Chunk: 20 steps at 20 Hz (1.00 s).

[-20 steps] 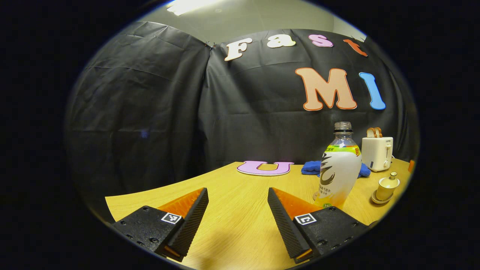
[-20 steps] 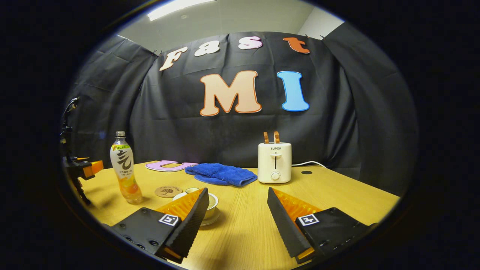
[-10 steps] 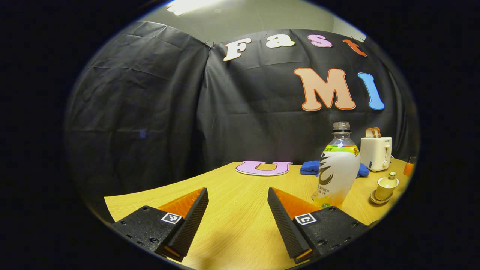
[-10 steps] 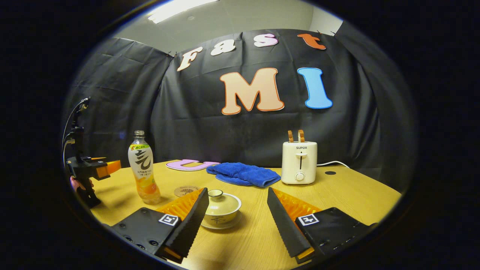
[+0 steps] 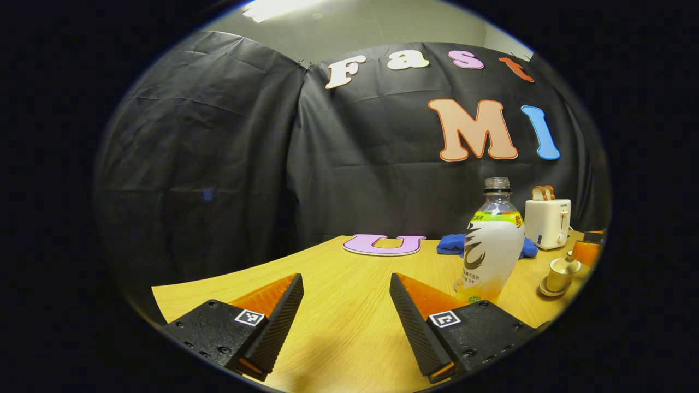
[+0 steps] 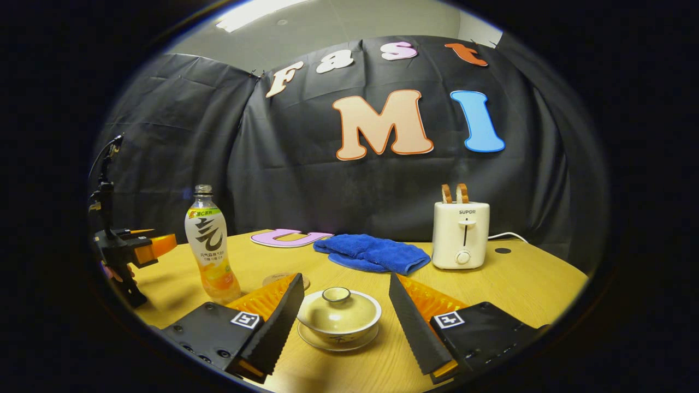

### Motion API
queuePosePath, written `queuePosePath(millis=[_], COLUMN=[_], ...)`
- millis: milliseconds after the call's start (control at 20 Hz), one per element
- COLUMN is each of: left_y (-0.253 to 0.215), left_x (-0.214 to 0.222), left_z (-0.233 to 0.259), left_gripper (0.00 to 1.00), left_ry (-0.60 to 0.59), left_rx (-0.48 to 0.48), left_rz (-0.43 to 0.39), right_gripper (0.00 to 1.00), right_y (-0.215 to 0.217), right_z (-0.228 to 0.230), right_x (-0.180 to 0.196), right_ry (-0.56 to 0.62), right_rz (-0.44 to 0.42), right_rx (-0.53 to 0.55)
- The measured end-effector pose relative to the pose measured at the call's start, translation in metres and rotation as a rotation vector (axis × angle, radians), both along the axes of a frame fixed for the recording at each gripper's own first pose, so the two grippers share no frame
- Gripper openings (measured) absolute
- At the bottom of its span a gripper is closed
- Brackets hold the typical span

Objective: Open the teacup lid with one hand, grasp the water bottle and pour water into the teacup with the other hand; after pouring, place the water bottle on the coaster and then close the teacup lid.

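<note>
right gripper [image 6: 345,322]: jaws spread wide, gripping nothing, ridged wedge fingers [image 6: 276,327] flanking the teacup [image 6: 338,316] without touching it; teacup glazed, rounded, lid [image 6: 337,308] seated on top with a small ringed knob, saucer [image 6: 338,343] beneath, its near rim cut by the fingers. coaster [image 6: 285,280]: flat disc, mostly hidden behind the left finger, pattern unreadable. water bottle [image 6: 210,245]: clear plastic, upright on the table [image 6: 524,286], printed wrap, uncapped as far as can be made out, standing beside the coaster. left gripper [image 5: 346,319]: jaws equally wide apart, holding nothing, over bare wood-grain table [image 5: 349,284]; seen also from the right gripper view [image 6: 155,244] at the far left edge, part cut off, a hand [image 6: 109,270] behind it barely visible. in the left gripper view the water bottle [image 5: 490,245] stands just beyond the right finger, base hidden by it; teacup [image 5: 558,270] small at the edge. beyond: blue towel [image 6: 371,254], soft, rumpled; white toaster [image 6: 460,234], smooth, boxy, two slices up, cord trailing right
</note>
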<state>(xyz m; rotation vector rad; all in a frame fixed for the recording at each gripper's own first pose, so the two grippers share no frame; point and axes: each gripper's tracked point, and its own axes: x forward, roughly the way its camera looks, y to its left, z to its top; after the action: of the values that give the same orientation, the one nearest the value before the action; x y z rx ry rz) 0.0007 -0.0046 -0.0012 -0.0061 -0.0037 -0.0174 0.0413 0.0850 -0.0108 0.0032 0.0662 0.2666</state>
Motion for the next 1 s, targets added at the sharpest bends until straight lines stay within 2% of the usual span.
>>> queuePosePath(millis=[50,350,500,550,800,1000], left_y=[0.0,-0.001,0.0,-0.001,-0.001,-0.001], left_x=[0.001,0.0,0.0,0.0,0.0,0.0], left_z=[0.0,0.0,0.0,0.0,0.0,0.0], left_gripper=[0.93,0.93,0.93,0.93,0.93,0.93], left_ry=[0.0,0.0,0.0,0.0,0.0,0.0], left_rx=[0.0,0.0,-0.001,-0.001,-0.001,-0.001], left_rz=[0.0,-0.002,-0.003,-0.003,-0.003,-0.003], right_gripper=[0.96,0.98,0.86,0.86,0.36,0.31], right_y=[0.003,0.012,0.018,0.019,0.019,0.019], right_z=[-0.003,-0.01,-0.019,-0.02,-0.018,-0.018], right_x=[0.003,0.012,0.017,0.018,0.024,0.024], right_ry=[0.013,0.072,0.106,0.117,0.108,0.107], right_rz=[0.004,0.022,0.027,0.03,0.012,0.018], right_rx=[-0.003,-0.025,-0.04,-0.041,-0.048,-0.045])
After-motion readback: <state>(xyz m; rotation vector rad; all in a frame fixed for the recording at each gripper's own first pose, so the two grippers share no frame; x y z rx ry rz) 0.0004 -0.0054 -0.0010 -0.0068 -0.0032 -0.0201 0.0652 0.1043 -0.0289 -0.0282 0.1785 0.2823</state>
